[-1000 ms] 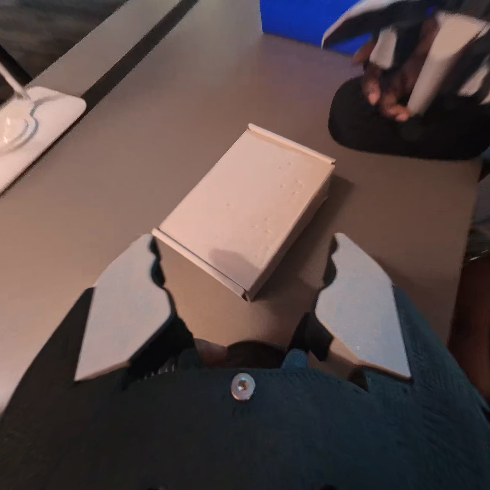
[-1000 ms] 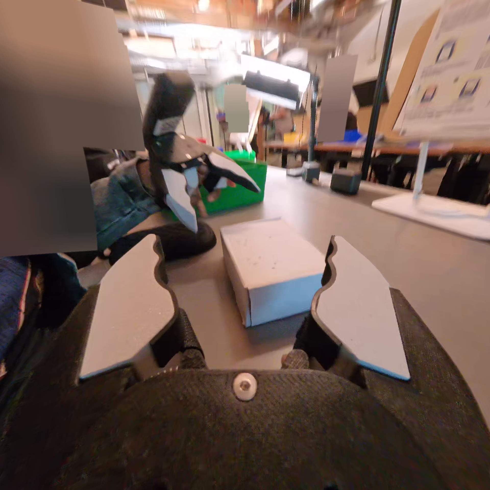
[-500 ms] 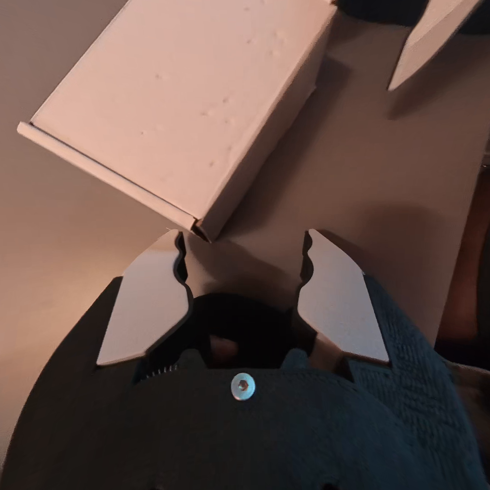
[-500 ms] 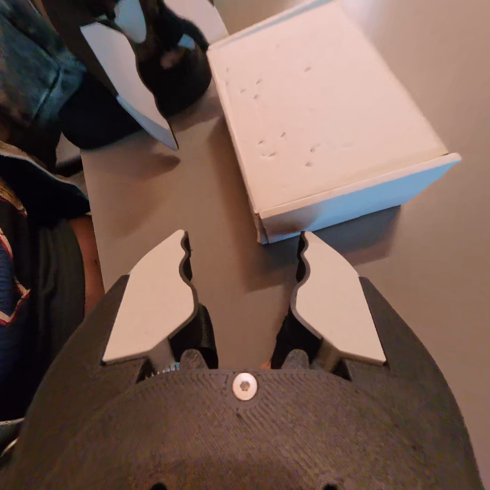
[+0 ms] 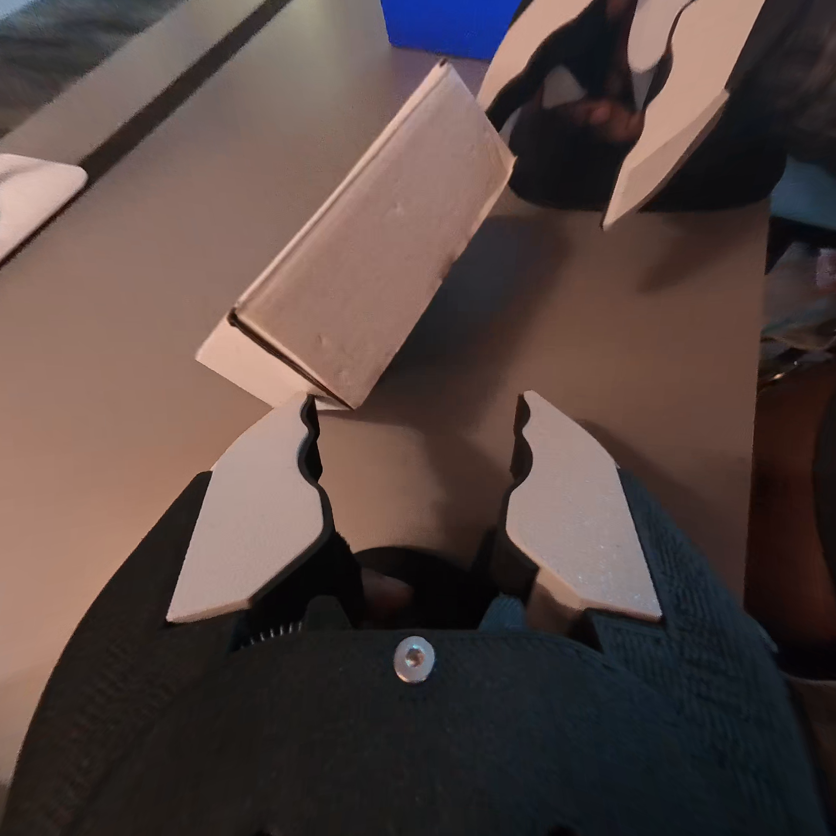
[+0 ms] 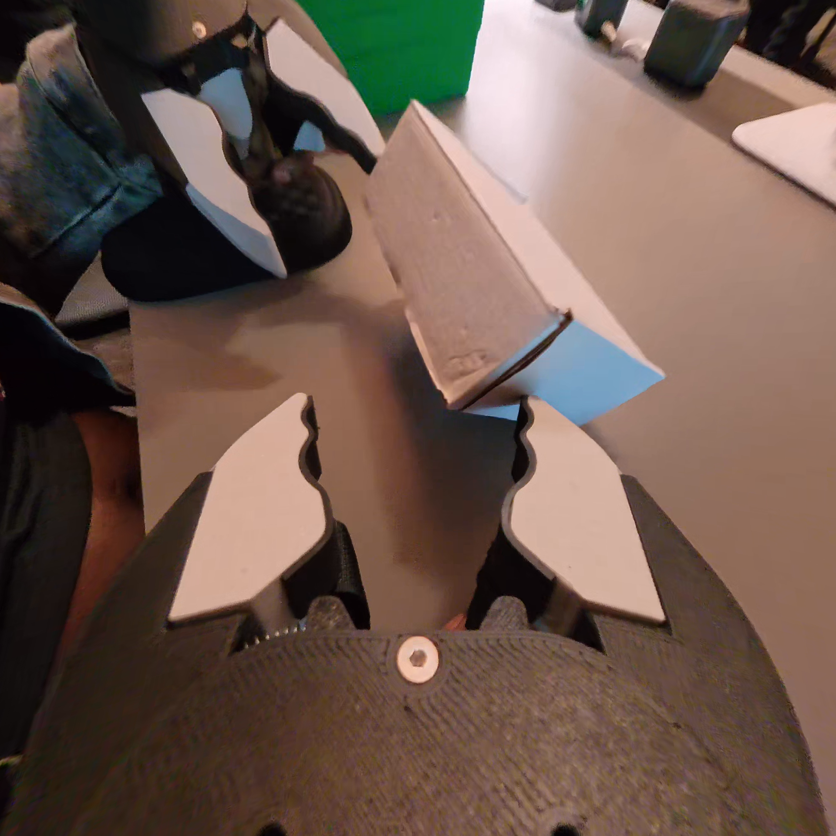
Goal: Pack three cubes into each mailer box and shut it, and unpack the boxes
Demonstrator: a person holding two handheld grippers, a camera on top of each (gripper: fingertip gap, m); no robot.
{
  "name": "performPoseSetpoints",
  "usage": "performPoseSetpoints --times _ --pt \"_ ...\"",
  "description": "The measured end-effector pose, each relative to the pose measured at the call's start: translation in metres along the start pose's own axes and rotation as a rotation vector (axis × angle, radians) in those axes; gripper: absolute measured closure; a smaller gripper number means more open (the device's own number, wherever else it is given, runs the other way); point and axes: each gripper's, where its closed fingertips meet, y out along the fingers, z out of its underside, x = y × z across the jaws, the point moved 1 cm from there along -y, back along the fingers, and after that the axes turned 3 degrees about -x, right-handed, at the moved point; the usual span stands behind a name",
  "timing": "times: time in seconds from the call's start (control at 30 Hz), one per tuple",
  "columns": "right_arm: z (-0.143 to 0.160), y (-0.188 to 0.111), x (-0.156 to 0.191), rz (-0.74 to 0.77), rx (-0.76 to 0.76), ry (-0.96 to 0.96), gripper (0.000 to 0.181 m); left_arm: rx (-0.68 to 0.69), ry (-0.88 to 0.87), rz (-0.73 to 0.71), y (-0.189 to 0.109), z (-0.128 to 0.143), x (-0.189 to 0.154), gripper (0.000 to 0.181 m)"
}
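Observation:
A closed white mailer box (image 5: pixel 380 253) stands tilted on one long edge on the grey table (image 5: pixel 135 294). My left gripper (image 5: pixel 416 398) is open and empty; its left fingertip (image 5: pixel 289 420) touches the box's near lower corner. The right gripper (image 5: pixel 633 113) shows at the box's far end. In the right wrist view the box (image 6: pixel 461 271) is tilted the same way. My right gripper (image 6: pixel 416 400) is open and empty, and its right fingertip (image 6: pixel 543 420) touches the box's near end. The left gripper (image 6: pixel 271 158) shows beyond the box. No cubes are in view.
A blue bin (image 5: pixel 434 22) stands at the far side, a green bin (image 6: pixel 398 45) at the other end. A white flat base (image 6: pixel 796 149) and dark blocks (image 6: pixel 692 40) sit farther off. The table edge (image 5: pixel 764 316) runs close beside the grippers, with a person's sleeve (image 6: pixel 59 149) there.
The box lay flat before; now it is tipped up on one long edge between the two grippers. Both grippers have dropped lower to the box's ends and opened a little wider.

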Motion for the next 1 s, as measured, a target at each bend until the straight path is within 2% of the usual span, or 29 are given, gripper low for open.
performPoseSetpoints --times 0.03,0.43,0.7,1.0 --pt "-0.003 -0.002 -0.001 0.004 -0.019 0.002 0.098 -0.013 -0.001 -0.012 0.0 -0.003 0.001 0.098" --pt "-0.014 -0.007 -0.017 0.044 -0.044 0.055 0.091 -0.041 -0.031 -0.001 0.0 -0.021 -0.005 0.098" --pt "-0.017 -0.01 -0.02 0.054 -0.053 0.06 0.093 -0.065 -0.053 -0.005 -0.001 -0.027 -0.004 0.098" --pt "-0.018 -0.008 -0.031 0.064 0.014 0.062 0.09 -0.001 -0.025 -0.003 0.005 -0.03 0.001 0.098"
